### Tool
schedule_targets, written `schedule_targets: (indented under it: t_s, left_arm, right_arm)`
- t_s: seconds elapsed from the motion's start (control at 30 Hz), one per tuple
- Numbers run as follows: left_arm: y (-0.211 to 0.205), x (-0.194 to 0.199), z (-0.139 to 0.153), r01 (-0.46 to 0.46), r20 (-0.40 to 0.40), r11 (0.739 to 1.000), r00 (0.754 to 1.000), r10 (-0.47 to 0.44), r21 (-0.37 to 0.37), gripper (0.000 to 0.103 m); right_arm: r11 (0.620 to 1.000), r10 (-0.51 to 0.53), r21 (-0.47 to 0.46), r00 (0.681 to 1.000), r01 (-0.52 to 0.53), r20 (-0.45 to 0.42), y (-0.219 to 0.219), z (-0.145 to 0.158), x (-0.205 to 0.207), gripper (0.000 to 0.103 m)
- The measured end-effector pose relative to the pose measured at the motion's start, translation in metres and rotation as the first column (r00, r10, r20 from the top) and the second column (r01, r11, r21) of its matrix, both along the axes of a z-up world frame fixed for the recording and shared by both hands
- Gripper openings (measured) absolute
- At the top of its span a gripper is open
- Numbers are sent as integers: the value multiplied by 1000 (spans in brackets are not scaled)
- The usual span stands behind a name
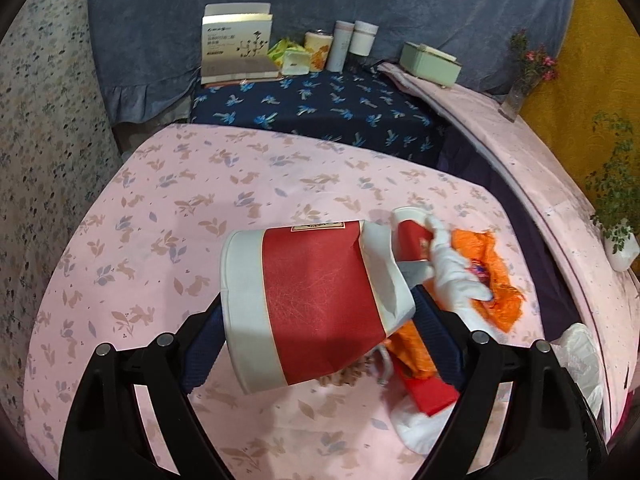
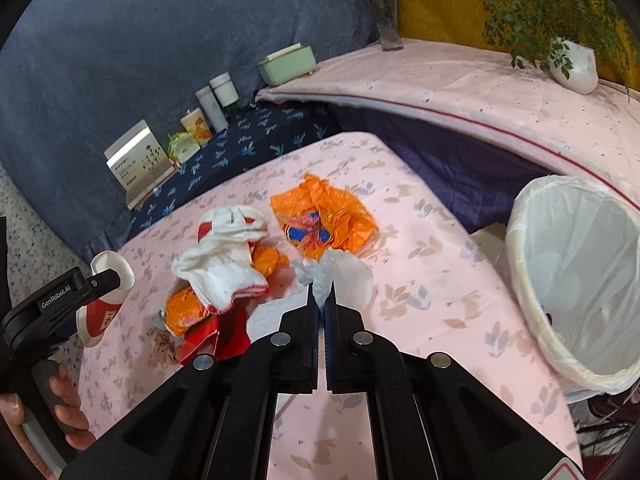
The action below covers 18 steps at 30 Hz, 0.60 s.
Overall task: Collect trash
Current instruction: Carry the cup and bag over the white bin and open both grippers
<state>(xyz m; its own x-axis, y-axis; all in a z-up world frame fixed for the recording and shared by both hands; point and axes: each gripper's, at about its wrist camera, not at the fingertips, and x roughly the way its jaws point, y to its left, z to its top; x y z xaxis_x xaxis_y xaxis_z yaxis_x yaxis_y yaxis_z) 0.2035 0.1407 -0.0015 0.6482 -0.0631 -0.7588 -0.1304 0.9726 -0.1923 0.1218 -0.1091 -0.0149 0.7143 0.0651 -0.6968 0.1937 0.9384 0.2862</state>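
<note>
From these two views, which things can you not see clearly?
- Left wrist view: the red-and-white paper cup in the left gripper hides trash behind it.
- Right wrist view: the white-lined trash bin is cut off at the right edge.
- Both views: print on the white box is too small.

The left gripper clamps a crushed red-and-white paper cup between its blue-padded fingers, holding it above the pink rabbit-print tablecloth. Just beyond the cup lie a white glove, an orange plastic wrapper and a second red-and-white cup. A red packet and white tissue sit lower right.
</note>
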Motion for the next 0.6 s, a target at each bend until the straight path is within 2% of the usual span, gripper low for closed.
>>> schedule_targets:
  t_s: [0.3, 0.6]
  left_arm:
    - [-71, -25, 31, 138, 51, 990, 989, -138, 4, 83]
    - [-149, -49, 45, 274, 71, 961, 958, -276, 41, 83]
  right_arm:
    - [998, -60, -1, 994, 60, 91, -35, 42, -30, 3]
    - [990, -139, -8, 980, 142, 139, -84, 64, -71, 3]
